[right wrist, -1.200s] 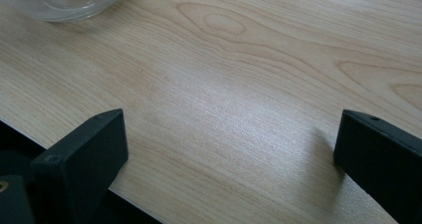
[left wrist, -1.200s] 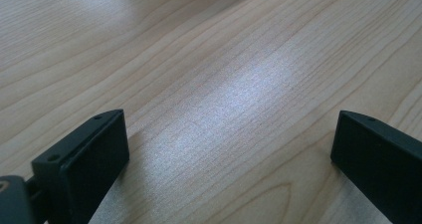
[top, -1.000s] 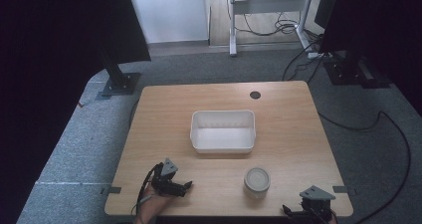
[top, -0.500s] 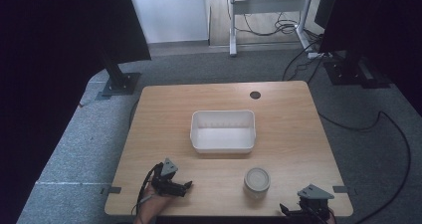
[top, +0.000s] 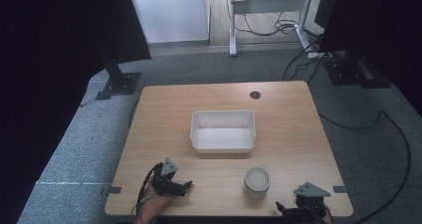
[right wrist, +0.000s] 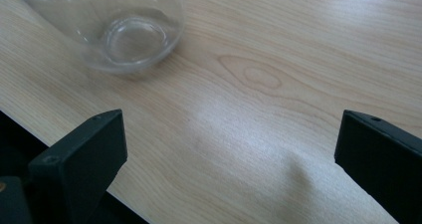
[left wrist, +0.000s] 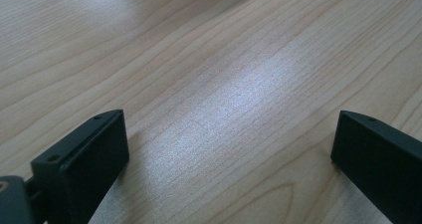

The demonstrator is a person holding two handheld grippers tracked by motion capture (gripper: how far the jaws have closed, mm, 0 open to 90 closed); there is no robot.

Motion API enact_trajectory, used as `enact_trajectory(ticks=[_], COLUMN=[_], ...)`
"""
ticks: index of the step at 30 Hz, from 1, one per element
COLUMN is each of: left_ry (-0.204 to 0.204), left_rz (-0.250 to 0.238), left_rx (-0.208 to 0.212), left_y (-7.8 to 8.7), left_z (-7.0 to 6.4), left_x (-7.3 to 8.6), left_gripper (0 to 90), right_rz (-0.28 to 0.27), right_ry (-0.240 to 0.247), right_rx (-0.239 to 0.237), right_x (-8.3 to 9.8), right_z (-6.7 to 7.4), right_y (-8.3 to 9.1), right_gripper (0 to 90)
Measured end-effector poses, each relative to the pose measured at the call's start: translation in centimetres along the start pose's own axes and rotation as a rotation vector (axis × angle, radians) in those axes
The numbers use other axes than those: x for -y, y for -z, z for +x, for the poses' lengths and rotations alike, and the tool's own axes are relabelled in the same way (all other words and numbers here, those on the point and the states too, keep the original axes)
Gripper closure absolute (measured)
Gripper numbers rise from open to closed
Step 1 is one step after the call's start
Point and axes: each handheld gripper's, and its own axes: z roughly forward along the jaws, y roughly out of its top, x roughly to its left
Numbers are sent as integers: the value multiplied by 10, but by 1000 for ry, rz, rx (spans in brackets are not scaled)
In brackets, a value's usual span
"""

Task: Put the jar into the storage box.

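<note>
Left gripper [top: 174, 184] and right gripper [top: 298, 209] both wide-fingered, empty; glass jar [top: 257, 180] near the right one.

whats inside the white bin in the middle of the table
The white bin looks empty: its bare white floor and ribbed far wall show in the high view. The near wall covers a thin strip of floor just behind it, so that part cannot be checked.

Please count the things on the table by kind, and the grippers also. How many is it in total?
White tub: 1
Glass jar: 1
Grippers: 2, the left gripper and the right gripper, both open and empty
Total: 4
</note>
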Motion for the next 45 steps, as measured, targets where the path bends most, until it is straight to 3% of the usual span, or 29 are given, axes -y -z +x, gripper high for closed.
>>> enact_trajectory(ticks=[28,45], left_ry=[5,5], left_rz=[0,0], left_rx=[-4,-4], left_y=[0,0], left_z=[0,0], left_x=[0,0], left_gripper=[13,13], right_rz=[-48,-54], right_ry=[39,84], right_rx=[-38,-91], right_x=[-23,-38], right_z=[14,30], right_y=[-11,-24], right_gripper=[0,0])
